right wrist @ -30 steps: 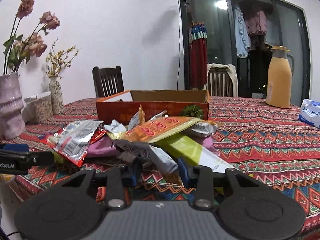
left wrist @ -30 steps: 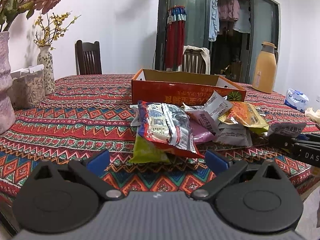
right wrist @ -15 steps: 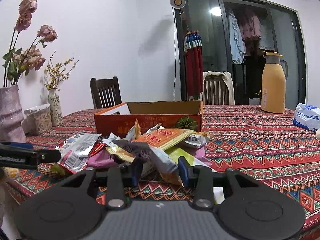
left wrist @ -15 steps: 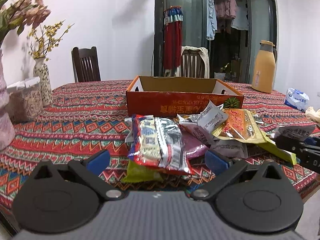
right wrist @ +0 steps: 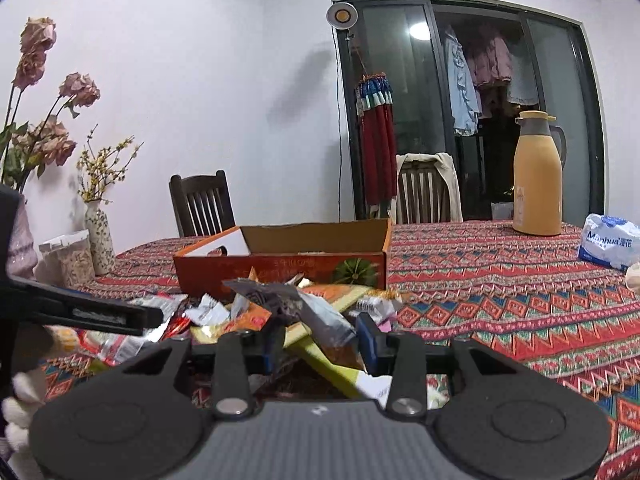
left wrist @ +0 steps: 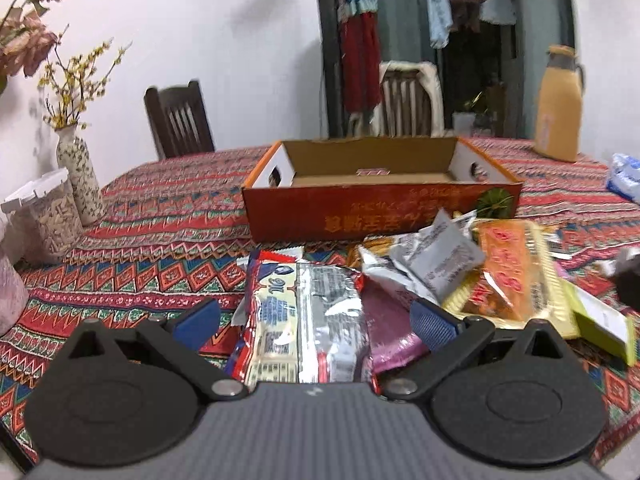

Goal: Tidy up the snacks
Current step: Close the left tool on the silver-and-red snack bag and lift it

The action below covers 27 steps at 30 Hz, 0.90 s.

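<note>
A pile of snack packets lies on the patterned tablecloth in front of an open orange cardboard box [left wrist: 380, 216] [right wrist: 280, 272]. My left gripper [left wrist: 316, 320] is open, its blue fingers on either side of a red-and-silver packet [left wrist: 304, 320] at the near end of the pile. A purple packet [left wrist: 390, 332] and an orange packet [left wrist: 508, 276] lie to its right. My right gripper [right wrist: 320, 336] is shut on a grey-silver packet [right wrist: 304, 308], held a little above the pile. A yellow-green packet [right wrist: 332, 364] lies beneath it. The left gripper's finger [right wrist: 100, 312] shows at the left of the right wrist view.
A yellow thermos jug [right wrist: 536, 184] and a tissue pack [right wrist: 608, 240] stand at the far right of the table. Two vases [left wrist: 78, 172] and a lidded jar [left wrist: 44, 216] stand at the left. Chairs [right wrist: 200, 204] sit behind the table, whose near edge is just below the grippers.
My left gripper has moved forward over the pile, so the red-and-silver packet now lies between its open fingers. My right gripper has risen slightly with the grey-silver packet.
</note>
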Available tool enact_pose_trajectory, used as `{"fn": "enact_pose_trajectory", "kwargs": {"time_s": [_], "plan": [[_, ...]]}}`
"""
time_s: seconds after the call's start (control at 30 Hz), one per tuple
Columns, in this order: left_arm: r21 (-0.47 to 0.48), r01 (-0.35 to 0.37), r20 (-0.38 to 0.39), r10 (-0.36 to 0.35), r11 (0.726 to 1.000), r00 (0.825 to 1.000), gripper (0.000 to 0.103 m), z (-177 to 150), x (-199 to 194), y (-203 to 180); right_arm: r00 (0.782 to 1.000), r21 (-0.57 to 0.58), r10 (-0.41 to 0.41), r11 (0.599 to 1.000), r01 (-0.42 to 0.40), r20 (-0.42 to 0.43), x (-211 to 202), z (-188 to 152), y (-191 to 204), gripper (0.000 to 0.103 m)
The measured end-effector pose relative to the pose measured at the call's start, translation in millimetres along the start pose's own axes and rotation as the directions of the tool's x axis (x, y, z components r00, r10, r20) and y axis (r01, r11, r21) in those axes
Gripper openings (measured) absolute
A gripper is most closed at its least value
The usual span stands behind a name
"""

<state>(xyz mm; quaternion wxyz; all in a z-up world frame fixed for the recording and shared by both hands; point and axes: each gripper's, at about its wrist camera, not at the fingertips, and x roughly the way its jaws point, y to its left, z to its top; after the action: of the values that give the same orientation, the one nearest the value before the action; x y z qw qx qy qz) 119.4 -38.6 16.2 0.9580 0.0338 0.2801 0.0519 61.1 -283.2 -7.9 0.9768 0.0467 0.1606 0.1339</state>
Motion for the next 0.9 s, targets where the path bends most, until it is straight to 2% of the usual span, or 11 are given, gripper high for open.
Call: {"fn": "enact_pose_trajectory", "kwargs": {"time_s": [0.17, 0.33, 0.4, 0.47, 0.63, 0.77, 0.9], "plan": [[-0.018, -0.03, -0.092, 0.028, 0.999, 0.995, 0.1, 10, 26, 0, 1.0, 0.001, 0.003, 1.0, -0.003, 0.005, 11, 10, -3, 0.038], [-0.034, -0.02, -0.153, 0.015, 0.999, 0.988, 0.086, 8, 38, 3, 1.0, 0.001, 0.014, 1.0, -0.014, 0.001, 22, 17, -4, 0.038], [-0.038, -0.024, -0.157, 0.018, 0.999, 0.987, 0.078, 8, 39, 5, 1.0, 0.0, 0.02, 1.0, -0.02, -0.004, 27, 18, -4, 0.038], [-0.039, -0.017, -0.164, 0.01, 0.999, 0.986, 0.077, 8, 40, 6, 1.0, -0.002, 0.026, 1.0, -0.026, -0.011, 31, 19, -4, 0.038], [-0.02, -0.003, -0.16, 0.0, 1.0, 0.987, 0.064, 11, 37, 8, 0.999, 0.0, 0.033, 0.999, -0.033, -0.025, 42, 21, -6, 0.038], [-0.008, 0.011, -0.139, -0.012, 1.0, 0.99, 0.059, 16, 31, 11, 0.999, 0.001, 0.03, 1.0, -0.03, -0.026, 46, 24, -9, 0.038], [-0.015, 0.02, -0.113, -0.021, 1.0, 0.993, 0.059, 24, 24, 15, 0.999, -0.004, 0.027, 1.0, -0.027, -0.019, 49, 31, -10, 0.038]]}}
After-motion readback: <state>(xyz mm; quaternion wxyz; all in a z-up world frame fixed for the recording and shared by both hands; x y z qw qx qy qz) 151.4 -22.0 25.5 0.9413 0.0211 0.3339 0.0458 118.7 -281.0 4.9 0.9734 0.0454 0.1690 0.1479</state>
